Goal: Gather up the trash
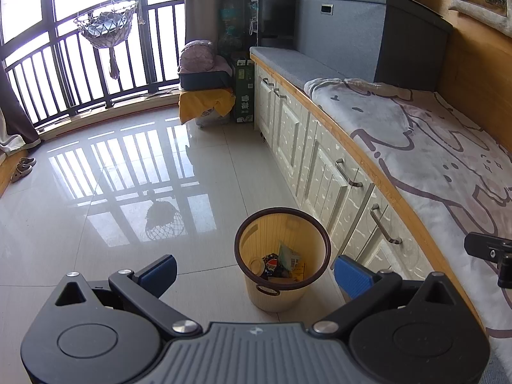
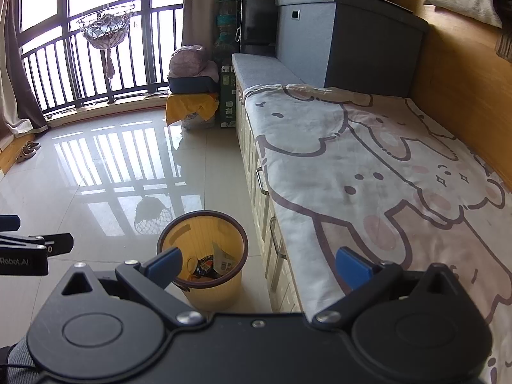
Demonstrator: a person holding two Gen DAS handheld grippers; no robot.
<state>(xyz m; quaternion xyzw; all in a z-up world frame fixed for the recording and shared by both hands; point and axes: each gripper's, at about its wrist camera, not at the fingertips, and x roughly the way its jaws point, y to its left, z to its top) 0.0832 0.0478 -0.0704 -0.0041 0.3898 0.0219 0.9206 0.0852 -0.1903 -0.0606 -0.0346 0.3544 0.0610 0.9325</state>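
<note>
Both my left claw and right claw gape empty above the bin low in the frame's centre on the floor, its crumpled wrappers probably light and soft; I'd pinch a raised fold.

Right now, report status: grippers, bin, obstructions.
Left gripper and right gripper: jaws open, empty. Trash bin upright on floor beside cabinets, wrappers inside. No loose trash or obstruction visible.

Left claw spread wide, bin holding trash
</note>
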